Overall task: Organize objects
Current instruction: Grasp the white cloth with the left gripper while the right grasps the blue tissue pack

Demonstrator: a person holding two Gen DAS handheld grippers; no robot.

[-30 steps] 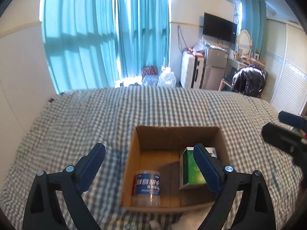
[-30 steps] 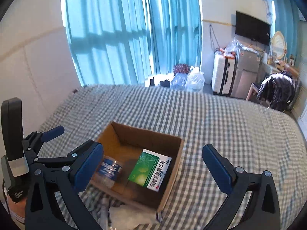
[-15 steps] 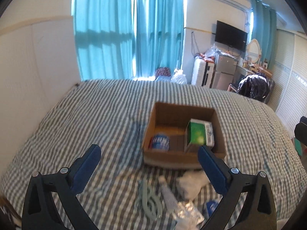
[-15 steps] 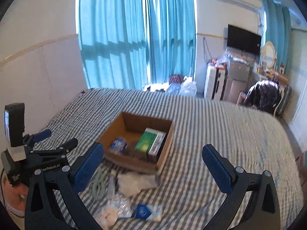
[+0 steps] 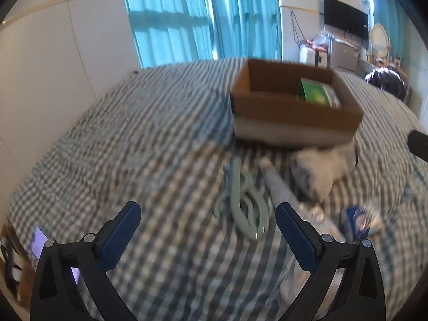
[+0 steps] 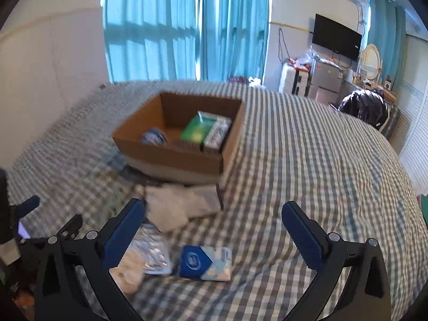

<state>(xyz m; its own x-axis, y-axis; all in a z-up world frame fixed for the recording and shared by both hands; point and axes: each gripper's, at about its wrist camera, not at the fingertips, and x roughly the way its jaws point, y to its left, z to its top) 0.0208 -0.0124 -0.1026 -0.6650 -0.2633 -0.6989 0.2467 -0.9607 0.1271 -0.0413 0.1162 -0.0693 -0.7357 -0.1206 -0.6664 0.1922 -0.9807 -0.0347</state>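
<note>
We held both grippers over the bed, left gripper and right gripper fingers wide apart, gripping nothing. Loose items lay nearest, the cardboard box farther toward the bed's middle.

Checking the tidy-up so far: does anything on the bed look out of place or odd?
Yes. Several items lie loose on the checked bedspread in front of the cardboard box: a white bundle, a blue tissue pack, a foil packet and a pale green cord. Nothing looks spilled or damaged.
</note>
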